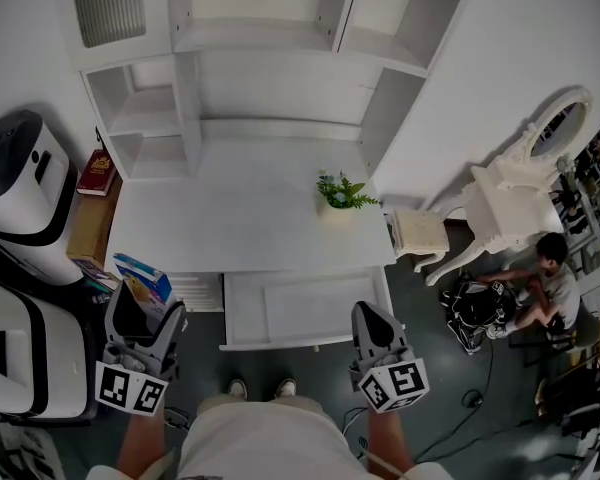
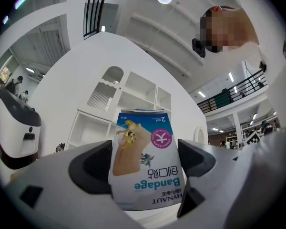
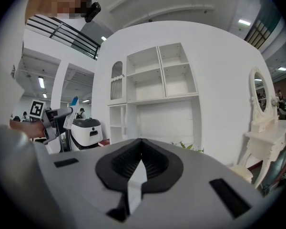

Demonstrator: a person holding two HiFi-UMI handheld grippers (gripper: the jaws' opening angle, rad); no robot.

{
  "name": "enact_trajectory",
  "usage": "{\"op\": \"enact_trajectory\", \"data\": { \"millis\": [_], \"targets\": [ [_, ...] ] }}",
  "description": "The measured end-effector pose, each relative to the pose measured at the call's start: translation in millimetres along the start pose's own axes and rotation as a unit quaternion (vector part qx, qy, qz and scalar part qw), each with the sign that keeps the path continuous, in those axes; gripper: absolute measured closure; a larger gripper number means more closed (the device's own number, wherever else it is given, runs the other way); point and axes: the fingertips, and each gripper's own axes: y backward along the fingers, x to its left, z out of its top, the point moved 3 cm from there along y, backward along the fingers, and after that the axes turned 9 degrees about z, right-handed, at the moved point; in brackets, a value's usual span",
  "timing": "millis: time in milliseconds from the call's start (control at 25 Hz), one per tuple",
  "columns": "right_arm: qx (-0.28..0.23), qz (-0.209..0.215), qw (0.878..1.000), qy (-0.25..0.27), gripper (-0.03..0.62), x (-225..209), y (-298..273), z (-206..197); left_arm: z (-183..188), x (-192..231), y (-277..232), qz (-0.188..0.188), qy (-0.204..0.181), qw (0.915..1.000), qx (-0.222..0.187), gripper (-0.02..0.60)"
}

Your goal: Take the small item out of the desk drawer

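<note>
White desk (image 1: 230, 208), its near drawer (image 1: 290, 313) hanging open. I'm gripping the bandage box (image 2: 145, 161) in the left gripper (image 1: 145, 316), out at near left; the right gripper (image 1: 372, 318) is sitting closed and empty. I'm aiming for a gentle squeeze, avoiding crushing the cardboard.

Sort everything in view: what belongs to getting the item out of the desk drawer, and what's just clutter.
Job:
- blue-and-white cardboard bandage box, clamped in the left tool
- open white desk drawer
- right tool, shut and empty

Lying about:
- small green potted plant on the desk
- red book left of it
- white mirrored dressing table
</note>
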Motion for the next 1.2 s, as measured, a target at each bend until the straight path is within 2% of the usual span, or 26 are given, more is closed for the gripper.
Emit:
{"op": "enact_trajectory", "data": {
  "millis": [1200],
  "targets": [
    [-0.001,-0.004,1.000,0.001,0.585,14.4,-5.6,-5.9,-1.3,1.4,0.6,-0.017,0.009,0.9998,-0.002,0.146]
  ]
}}
